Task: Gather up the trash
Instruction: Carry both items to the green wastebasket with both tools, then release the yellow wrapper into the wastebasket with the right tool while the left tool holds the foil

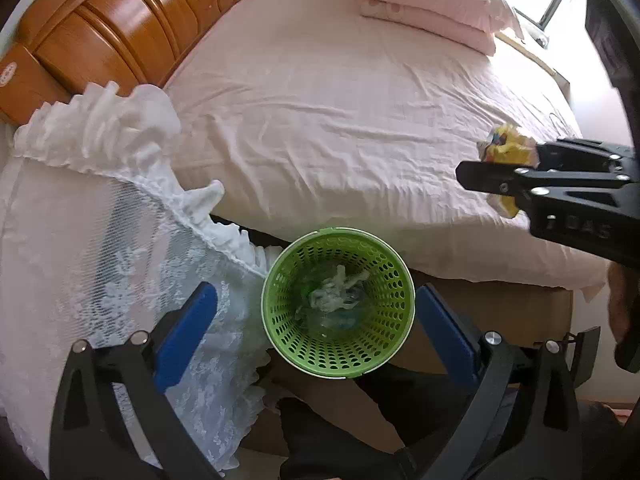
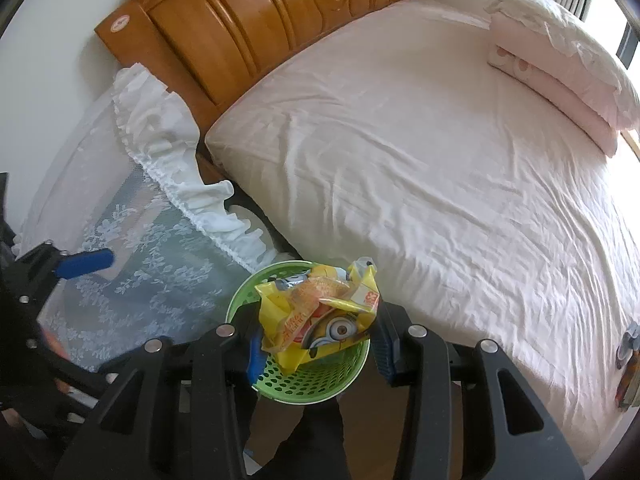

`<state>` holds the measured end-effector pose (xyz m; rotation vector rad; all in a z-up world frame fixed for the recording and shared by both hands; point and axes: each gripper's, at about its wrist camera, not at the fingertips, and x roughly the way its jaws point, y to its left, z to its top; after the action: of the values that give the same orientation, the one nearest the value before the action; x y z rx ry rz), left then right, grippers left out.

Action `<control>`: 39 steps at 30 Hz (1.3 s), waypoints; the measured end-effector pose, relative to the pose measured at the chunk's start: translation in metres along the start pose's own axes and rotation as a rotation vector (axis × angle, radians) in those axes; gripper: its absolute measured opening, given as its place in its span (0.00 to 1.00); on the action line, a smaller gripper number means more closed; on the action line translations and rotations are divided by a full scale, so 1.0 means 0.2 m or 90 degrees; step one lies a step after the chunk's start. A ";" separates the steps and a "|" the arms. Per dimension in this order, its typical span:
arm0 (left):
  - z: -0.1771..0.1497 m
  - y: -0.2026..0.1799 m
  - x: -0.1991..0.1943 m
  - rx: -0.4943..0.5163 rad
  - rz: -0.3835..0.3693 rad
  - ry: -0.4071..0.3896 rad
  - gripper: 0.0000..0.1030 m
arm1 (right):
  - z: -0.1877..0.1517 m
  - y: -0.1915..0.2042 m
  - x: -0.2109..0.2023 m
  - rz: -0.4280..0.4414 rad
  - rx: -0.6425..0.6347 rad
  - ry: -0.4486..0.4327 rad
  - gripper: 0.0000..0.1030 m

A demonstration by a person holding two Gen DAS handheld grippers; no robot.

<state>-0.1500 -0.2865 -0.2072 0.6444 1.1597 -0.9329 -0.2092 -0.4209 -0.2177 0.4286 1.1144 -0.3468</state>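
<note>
Two grippers work beside a pink bed point(image 2: 440, 160): the right gripper point(image 2: 316, 340) pinches a crumpled yellow snack wrapper point(image 2: 320, 320) over the green basket point(image 1: 384, 344) at lower centre, while the left gripper point(image 1: 316, 328) hangs spread wide, empty.

the green basket point(image 1: 280, 312) is perforated plastic with a slight sheen, the yellow wrapper point(image 2: 320, 320) is glossy crinkled film, the bed sheet point(image 1: 340, 120) is matt creased pink cloth, the headboard point(image 2: 260, 20) is polished carved wood, the white cover point(image 1: 100, 240) is frilled lace, and the fingers point(image 1: 184, 332) wear matt blue pads.
</note>
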 end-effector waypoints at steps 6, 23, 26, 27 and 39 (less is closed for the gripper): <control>-0.03 0.11 -0.11 -0.016 0.021 -0.014 0.93 | -0.03 0.01 0.10 0.012 0.010 0.009 0.42; -0.21 0.36 -0.25 -0.072 0.082 -0.010 0.93 | -0.32 0.26 0.70 0.014 0.002 0.156 0.82; -0.22 0.40 -0.26 -0.083 0.089 -0.010 0.93 | -0.33 0.26 0.74 0.001 -0.004 0.175 0.83; -0.23 0.41 -0.27 -0.088 0.091 -0.010 0.93 | -0.33 0.26 0.76 -0.003 -0.003 0.184 0.83; -0.29 0.63 -0.45 -0.178 0.159 -0.072 0.93 | -0.06 0.49 0.45 -0.094 -0.117 0.114 0.88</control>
<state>-0.0776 -0.1531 -0.1421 0.4897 1.0564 -0.5755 -0.1358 -0.3359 -0.2884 0.2174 1.3438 -0.3361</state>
